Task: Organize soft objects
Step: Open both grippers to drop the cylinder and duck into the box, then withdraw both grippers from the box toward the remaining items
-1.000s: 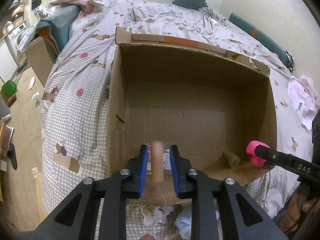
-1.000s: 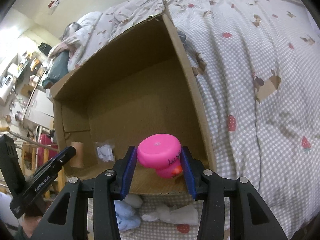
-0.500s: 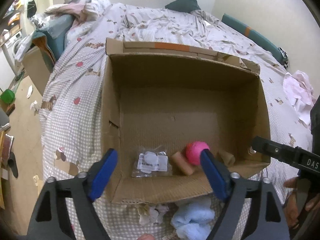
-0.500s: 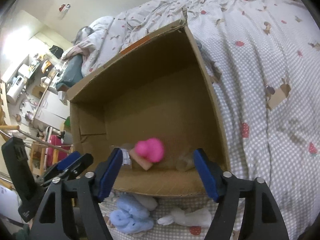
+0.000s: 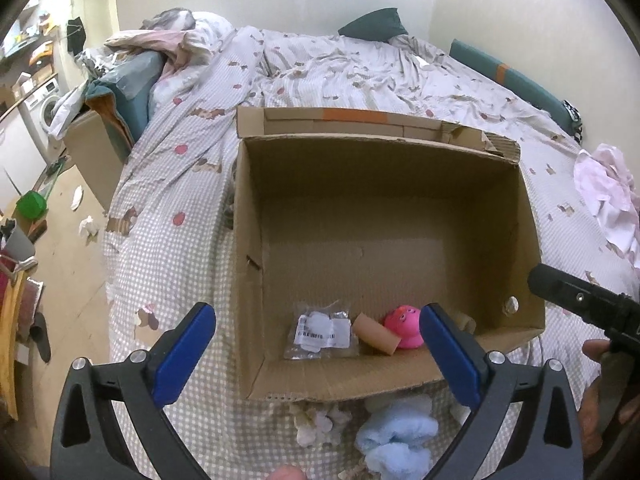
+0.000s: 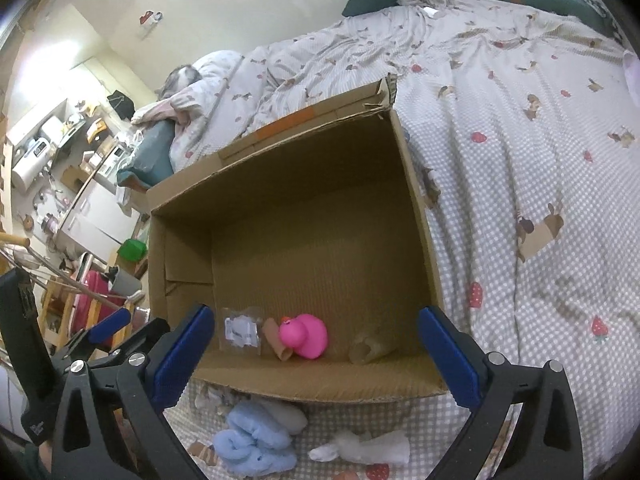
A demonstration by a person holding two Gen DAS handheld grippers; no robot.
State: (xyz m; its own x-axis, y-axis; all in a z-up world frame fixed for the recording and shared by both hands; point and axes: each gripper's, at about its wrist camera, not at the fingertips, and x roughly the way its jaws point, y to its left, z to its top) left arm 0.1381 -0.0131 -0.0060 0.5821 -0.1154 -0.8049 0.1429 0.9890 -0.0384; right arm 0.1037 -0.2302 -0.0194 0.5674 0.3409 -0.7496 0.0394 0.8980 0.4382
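Both tongs, left tongs [image 5: 316,354] and right tongs [image 6: 316,356], have just been opening and now stand fully spread with nothing between the pads, poised above the near wall of the cardboard box [image 5: 256,272] on the bed [image 5: 172,184]. The pink duck [image 6: 303,335] and tan roll [image 5: 375,333] lie on the box floor against that near wall. The next soft objects, a blue plush [image 6: 252,446] and a white cloth [image 6: 362,449], lie on the bed just outside the near wall, below the tongs; the plush sits toward the left tongs, the cloth, long axis crosswise, toward the right tongs.
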